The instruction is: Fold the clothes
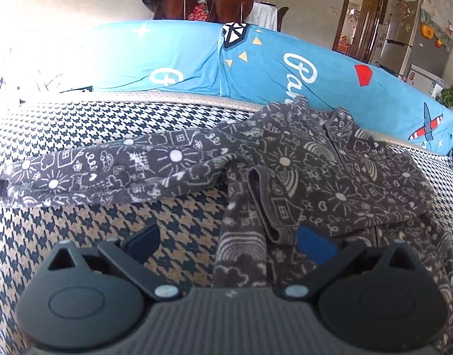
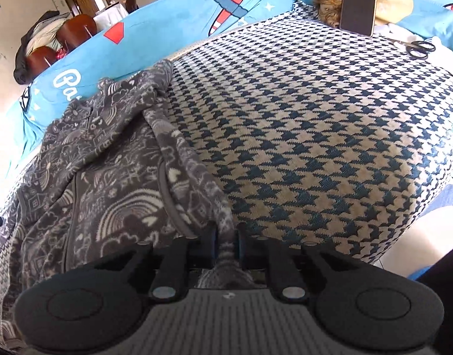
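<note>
Lying zip-up on houndstooth blanket (image 2: 315, 136): grey fleece (image 1: 330, 171), one sleeve (image 1: 93, 174) stretched flat, likely for folding in. Hem pinched tight by right gripper (image 2: 228, 238), probably for tension. Left gripper (image 1: 228, 236) spread wide over lower edge, nothing held.

Grey garment (image 1: 330, 171) – soft, fuzzy fleece, white doodle print. Houndstooth cover (image 2: 315, 136) – coarse woven cloth, matt. Blue sheet (image 1: 182, 56) smooth printed cotton-like fabric. Left gripper (image 1: 229, 245) matt black plastic, ribbed body, shiny metal pivots. Phone (image 2: 359, 2) glossy dark glass. Chairs (image 1: 202, 0) polished brown wood.
</note>
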Available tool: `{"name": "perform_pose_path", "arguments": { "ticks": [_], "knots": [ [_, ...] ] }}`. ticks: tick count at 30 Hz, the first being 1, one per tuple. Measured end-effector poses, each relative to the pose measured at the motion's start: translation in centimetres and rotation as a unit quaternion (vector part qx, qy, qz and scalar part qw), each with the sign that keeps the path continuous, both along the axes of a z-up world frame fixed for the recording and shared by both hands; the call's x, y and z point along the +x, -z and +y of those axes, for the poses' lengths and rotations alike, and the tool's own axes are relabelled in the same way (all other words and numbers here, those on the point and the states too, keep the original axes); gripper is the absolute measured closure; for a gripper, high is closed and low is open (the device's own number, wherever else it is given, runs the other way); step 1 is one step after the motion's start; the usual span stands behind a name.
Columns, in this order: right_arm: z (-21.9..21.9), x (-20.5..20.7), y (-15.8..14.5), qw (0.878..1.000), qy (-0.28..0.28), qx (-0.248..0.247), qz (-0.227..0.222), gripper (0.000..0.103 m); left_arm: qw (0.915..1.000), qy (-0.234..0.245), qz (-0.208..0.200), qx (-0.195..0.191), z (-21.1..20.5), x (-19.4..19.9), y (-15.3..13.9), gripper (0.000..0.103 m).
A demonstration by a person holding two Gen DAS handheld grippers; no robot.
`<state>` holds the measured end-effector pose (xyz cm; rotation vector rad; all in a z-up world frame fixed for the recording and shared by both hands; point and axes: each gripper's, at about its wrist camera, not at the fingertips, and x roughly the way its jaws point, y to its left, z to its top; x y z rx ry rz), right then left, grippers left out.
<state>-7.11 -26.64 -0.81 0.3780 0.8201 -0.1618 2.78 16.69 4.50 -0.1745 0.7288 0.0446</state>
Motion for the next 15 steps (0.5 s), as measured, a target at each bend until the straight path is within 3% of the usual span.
{"name": "perform_pose_path", "arguments": {
  "ticks": [3, 7, 11, 15],
  "knots": [
    [0.5, 0.0, -1.3, 0.999, -0.002, -0.026, -0.031, 0.084, 1.0, -0.006, -0.001, -0.005, 0.4, 0.4, -0.2, 0.0],
    [1.7, 1.0, -2.7, 0.995, -0.057, -0.038, -0.07, 0.084, 1.0, -0.005, 0.0, -0.006, 0.5, 1.7, -0.2, 0.0],
    [3.1, 2.6, -3.1, 0.992, -0.101, -0.009, -0.078, 0.084, 1.0, 0.0, 0.0, -0.005, 0.3, 3.0, -0.1, 0.001],
    [4.9, 4.8, -3.1, 0.987, -0.141, 0.03, -0.073, 0.084, 0.9996, 0.022, -0.005, 0.016, -0.2, 4.2, 0.1, 0.013]
  ]
}}
